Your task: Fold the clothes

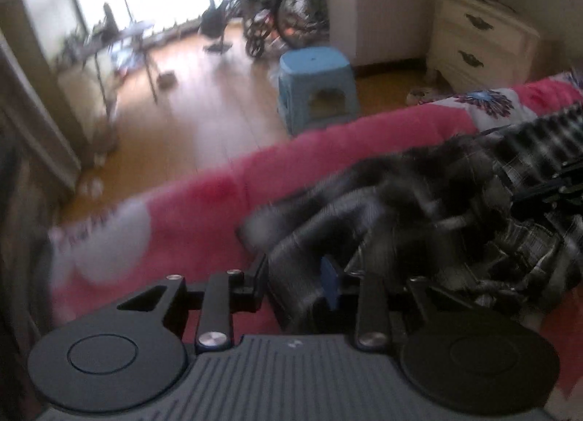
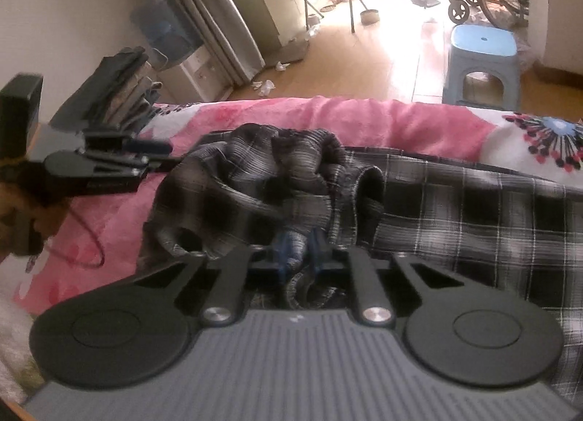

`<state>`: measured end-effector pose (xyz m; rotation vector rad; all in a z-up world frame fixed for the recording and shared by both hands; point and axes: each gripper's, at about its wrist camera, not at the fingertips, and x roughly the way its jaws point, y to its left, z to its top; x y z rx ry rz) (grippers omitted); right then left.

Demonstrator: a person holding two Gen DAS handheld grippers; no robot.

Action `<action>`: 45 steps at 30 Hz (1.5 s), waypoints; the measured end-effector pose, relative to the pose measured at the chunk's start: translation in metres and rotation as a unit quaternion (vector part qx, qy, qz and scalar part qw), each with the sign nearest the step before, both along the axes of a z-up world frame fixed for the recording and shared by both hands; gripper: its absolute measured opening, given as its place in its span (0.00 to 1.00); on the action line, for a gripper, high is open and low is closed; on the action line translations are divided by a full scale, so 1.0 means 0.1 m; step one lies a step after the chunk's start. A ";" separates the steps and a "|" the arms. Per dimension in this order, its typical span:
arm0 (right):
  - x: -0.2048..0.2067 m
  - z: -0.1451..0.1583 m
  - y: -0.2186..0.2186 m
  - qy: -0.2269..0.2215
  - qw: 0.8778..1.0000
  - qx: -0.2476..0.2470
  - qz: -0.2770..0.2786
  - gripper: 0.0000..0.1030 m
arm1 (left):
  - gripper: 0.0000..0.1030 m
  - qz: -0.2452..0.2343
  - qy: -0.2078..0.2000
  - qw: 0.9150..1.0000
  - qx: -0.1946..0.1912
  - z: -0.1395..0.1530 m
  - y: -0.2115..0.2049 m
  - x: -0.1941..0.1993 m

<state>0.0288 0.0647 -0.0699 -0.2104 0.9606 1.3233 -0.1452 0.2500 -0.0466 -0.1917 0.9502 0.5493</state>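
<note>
Right wrist view looks down on a black-and-white plaid shirt (image 2: 455, 209) lying across a pink floral bedspread (image 2: 382, 122): its right-hand portion is spread fairly flat, while the part toward the left is heaped into loose, rumpled ridges. The right gripper (image 2: 297, 257) has its two blue-padded fingers drawn close together on a bunched fold of that plaid cloth, which fills the narrow gap between them. The left gripper (image 2: 145, 151) shows at the left of the same view, level with the heaped end of the shirt; from this side its fingers lie close together, but whether cloth sits between them cannot be told here. Left wrist view, badly blurred, shows that gripper's fingers with a thick dark fold of the shirt (image 1: 306, 275) pressed between them, so it appears to be clamped on the garment too. A stack of folded garments (image 2: 124, 93) stands at the far left corner of the bed, near a water dispenser (image 2: 171, 38). As a judgement, this shirt is far from folded: no clean rectangle or aligned edges show, and the bunched half would need smoothing and squaring before any tidy fold.
</note>
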 end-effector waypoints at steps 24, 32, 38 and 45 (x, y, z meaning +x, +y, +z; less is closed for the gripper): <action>0.15 -0.02 -0.34 0.059 0.997 0.010 -0.046 0.04 | 0.47 0.027 -0.033 0.996 -0.079 -0.15 -0.03 -0.11; 0.33 0.30 0.02 -0.011 0.997 0.070 -0.003 0.37 | 0.48 0.030 -0.029 0.996 -0.078 -0.16 -0.05 -0.08; 0.48 0.08 0.38 -0.035 0.998 0.029 0.051 0.44 | 0.48 0.029 -0.023 0.996 -0.075 -0.19 -0.05 -0.06; 0.56 -0.02 0.29 0.023 0.999 0.035 0.015 0.11 | 0.48 0.031 -0.021 0.996 -0.079 -0.24 -0.05 -0.07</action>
